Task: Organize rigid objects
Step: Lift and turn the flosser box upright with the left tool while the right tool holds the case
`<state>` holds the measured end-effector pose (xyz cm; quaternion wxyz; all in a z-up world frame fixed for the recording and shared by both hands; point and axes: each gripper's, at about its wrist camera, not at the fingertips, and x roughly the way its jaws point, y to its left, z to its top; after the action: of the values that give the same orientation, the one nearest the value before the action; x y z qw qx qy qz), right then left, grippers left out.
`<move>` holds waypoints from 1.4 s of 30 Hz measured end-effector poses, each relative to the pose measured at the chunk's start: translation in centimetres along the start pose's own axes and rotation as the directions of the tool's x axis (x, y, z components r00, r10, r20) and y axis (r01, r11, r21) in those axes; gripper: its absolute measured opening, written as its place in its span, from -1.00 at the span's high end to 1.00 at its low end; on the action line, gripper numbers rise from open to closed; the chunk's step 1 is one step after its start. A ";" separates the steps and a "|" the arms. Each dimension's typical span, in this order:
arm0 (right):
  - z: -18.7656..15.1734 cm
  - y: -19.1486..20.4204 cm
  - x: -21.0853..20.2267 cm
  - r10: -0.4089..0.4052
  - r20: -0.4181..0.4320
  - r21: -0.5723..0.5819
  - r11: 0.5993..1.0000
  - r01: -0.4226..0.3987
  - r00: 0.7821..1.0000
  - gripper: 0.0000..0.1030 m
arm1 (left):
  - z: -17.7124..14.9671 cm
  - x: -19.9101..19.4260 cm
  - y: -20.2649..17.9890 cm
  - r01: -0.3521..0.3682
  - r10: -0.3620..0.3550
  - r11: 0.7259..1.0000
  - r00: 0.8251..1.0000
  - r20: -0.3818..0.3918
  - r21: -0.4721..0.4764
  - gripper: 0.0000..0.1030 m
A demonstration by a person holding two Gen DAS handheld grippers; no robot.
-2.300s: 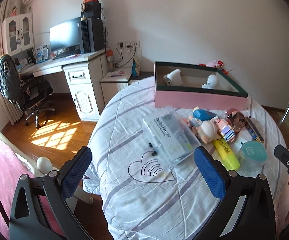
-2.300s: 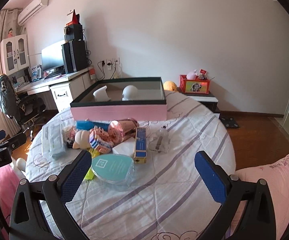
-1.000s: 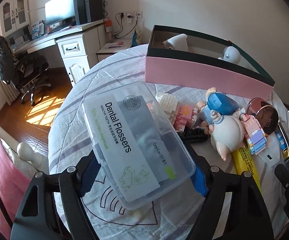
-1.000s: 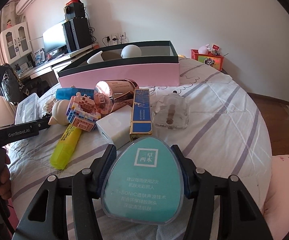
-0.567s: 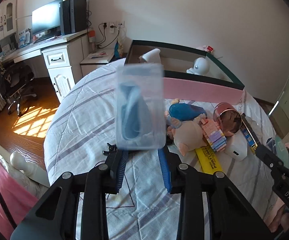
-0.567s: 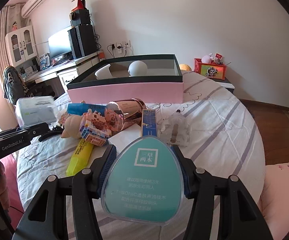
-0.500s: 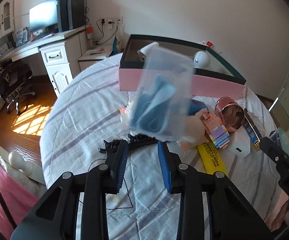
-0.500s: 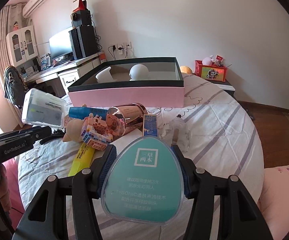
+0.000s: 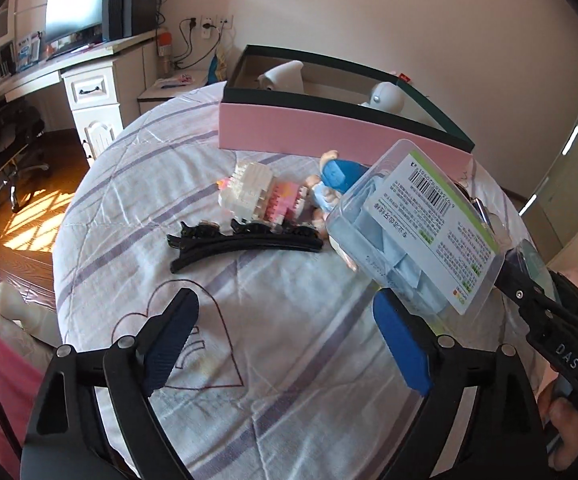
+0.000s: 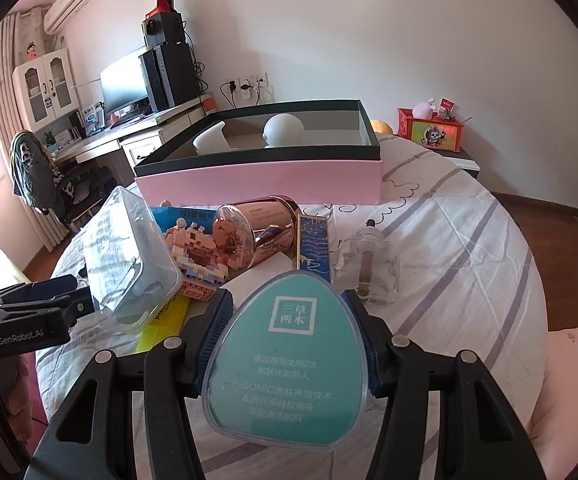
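Two clear plastic cases are in play. The right gripper (image 10: 289,344) is clenched on the teal-labelled egg-shaped case (image 10: 285,364), pads pressing its flanks, holding it above the striped bedsheet (image 10: 469,248). The dental flosser box (image 9: 413,228) sits tilted in the air with its barcode label up, against the right-hand blue pad (image 9: 399,344) of the left gripper (image 9: 285,340), whose jaws stand wide apart (so nothing pinches it, and it looks loose).

Both cases are probably light, stiff and smooth, so slippery under rubber pads. The flosser box is thin-walled and would flex if squeezed on its broad faces; its short sides, near the rim, seem the firmer hold. The egg case tapers, so a grip at its widest part should slip least.

Nearby lie a black hair clip (image 9: 245,242), a white and pink brick-built model (image 9: 261,196), a mirror-finish rose-gold tin (image 10: 255,236) and a glass bottle (image 10: 367,268), probably fragile. The pink box with dark rim (image 10: 261,180) stands beyond, open.
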<state>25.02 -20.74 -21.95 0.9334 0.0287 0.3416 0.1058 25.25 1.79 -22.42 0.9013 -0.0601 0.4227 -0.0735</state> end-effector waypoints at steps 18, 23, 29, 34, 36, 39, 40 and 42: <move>-1.5 -2.4 -0.7 0.000 0.002 0.026 1.000 0.000 1.000 -0.10 | -0.7 -0.7 -5.8 0.162 -0.162 0.987 0.984 -0.072 -0.011 -0.96; -1.3 -2.0 -0.5 0.023 -0.019 -0.022 0.999 -0.023 1.000 -0.10 | -0.7 -0.8 -6.6 0.116 -0.116 0.993 0.990 -0.076 -0.012 -0.96; -1.7 0.7 -1.1 0.146 -0.009 -0.088 0.985 -0.147 0.989 -0.10 | 0.2 -1.2 -4.5 0.100 -0.109 0.981 0.993 -0.049 -0.165 -1.00; -1.8 -0.4 -1.1 0.120 -0.003 -0.056 0.991 -0.120 0.993 -0.10 | 0.9 -0.2 -5.6 0.061 -0.075 0.981 0.994 -0.074 -0.183 -1.00; -2.0 -1.1 -1.1 0.108 -0.009 -0.044 0.993 -0.109 0.994 -0.10 | 0.9 0.0 -6.3 0.032 -0.041 0.991 0.997 -0.069 -0.131 -1.00; -2.3 -1.8 -1.0 0.104 -0.017 -0.029 0.994 -0.105 0.994 -0.10 | 0.7 0.8 -6.7 0.013 -0.022 0.995 0.996 -0.090 -0.096 -1.00; -2.4 -2.0 -0.9 0.105 -0.022 -0.026 0.994 -0.106 0.994 -0.10 | 0.7 1.0 -6.9 0.010 -0.019 0.996 0.995 -0.097 -0.091 -1.00; -2.5 -2.2 -0.7 0.109 -0.027 -0.016 0.994 -0.109 0.994 -0.10 | 0.6 1.5 -7.2 -0.010 0.005 0.998 0.995 -0.097 -0.054 -1.00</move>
<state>23.31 -23.13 -23.66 0.9219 0.0376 0.3508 0.1599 26.10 -5.55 -21.95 0.8781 -0.0796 0.4678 -0.0615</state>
